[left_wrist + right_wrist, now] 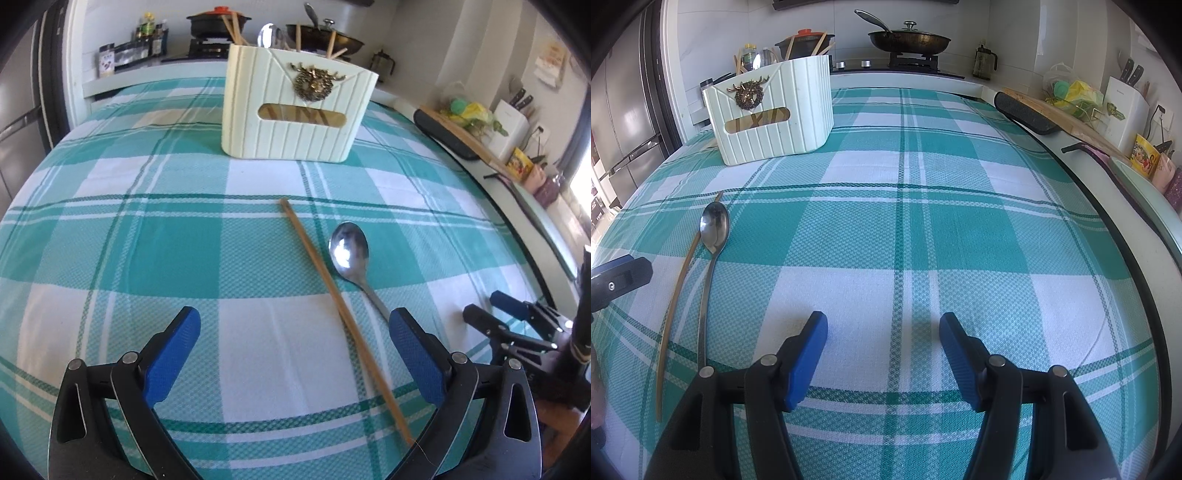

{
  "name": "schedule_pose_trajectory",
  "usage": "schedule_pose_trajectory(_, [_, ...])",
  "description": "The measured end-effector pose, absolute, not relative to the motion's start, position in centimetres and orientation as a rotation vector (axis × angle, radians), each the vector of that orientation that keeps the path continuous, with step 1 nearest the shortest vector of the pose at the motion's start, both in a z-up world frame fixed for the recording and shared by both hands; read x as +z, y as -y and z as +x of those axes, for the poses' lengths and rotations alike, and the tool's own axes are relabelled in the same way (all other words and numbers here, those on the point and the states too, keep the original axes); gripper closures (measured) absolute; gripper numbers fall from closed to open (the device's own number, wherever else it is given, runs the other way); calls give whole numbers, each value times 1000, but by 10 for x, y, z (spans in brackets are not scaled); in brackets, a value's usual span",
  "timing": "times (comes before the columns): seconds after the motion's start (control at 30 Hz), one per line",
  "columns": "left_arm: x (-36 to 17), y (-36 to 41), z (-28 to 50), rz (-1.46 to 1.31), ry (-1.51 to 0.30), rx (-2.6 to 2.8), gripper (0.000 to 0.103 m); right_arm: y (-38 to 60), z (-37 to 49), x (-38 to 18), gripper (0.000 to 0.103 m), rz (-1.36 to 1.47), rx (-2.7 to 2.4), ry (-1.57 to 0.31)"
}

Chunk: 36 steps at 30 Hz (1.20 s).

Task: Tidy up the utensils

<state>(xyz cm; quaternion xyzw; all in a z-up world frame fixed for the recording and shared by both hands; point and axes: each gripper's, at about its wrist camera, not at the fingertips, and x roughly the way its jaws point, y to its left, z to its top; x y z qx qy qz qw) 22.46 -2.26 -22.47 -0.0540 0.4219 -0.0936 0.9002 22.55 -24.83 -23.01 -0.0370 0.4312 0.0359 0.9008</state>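
Left wrist view looks across the table [110, 258], under a teal checked cloth, to the holder [295, 110] at the far side, already stocked with chopsticks and a spoon. On the near side of the holder, well apart from it, lie a chopstick [343, 314] and a spoon [351, 258], just beside each other; whether they touch is unclear. Both run lengthwise away from the holder, the spoon's bowl toward it. The chopstick's near end lies between the fingers of the left tool [295, 354], which is spread wide and empty, so the left is likely nearer. The right tool [882, 354], also wide open and empty, has both pieces off to its left.
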Motion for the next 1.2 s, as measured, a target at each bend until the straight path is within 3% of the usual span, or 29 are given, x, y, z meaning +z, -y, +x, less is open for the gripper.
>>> schedule_pose_trajectory(0.07, [-229,37,230,-27,-879,-165,9,248,226,-230,39,-76,74,-892])
schedule_pose_trajectory(0.1, [-233,42,232,12,-889,-151,23,248,225,-230,39,-76,74,-892])
schedule_pose_trajectory(0.17, [-235,45,233,38,-882,-145,33,248,225,-230,39,-76,74,-892])
schedule_pose_trajectory(0.2, [-234,45,232,33,-876,-162,58,249,226,-230,39,-76,74,-892])
schedule_pose_trajectory(0.27, [-233,43,231,47,-872,-168,92,249,225,-230,39,-76,75,-892])
schedule_pose_trajectory(0.3, [-233,41,230,55,-871,-165,95,249,225,-230,39,-75,75,-892])
schedule_pose_trajectory(0.57, [-233,-9,219,-34,-888,-122,98,210,214,-211,40,-78,283,-843])
schedule_pose_trajectory(0.67, [-233,-15,215,-46,-887,-114,98,170,225,-215,54,-120,381,-878])
schedule_pose_trajectory(0.73, [-233,-16,213,-39,-888,-108,98,147,235,-224,57,-174,400,-902])
schedule_pose_trajectory(0.8, [-233,-17,209,-37,-886,-105,98,132,239,-228,72,-223,384,-891])
schedule_pose_trajectory(0.87, [-233,-20,206,-40,-885,-102,98,125,240,-228,96,-261,365,-886])
schedule_pose_trajectory(1.13, [-232,-31,196,-38,-883,-82,97,178,227,-226,97,-218,140,-890])
schedule_pose_trajectory(1.2, [-232,-33,193,-37,-886,-88,86,195,220,-225,96,-200,114,-889])
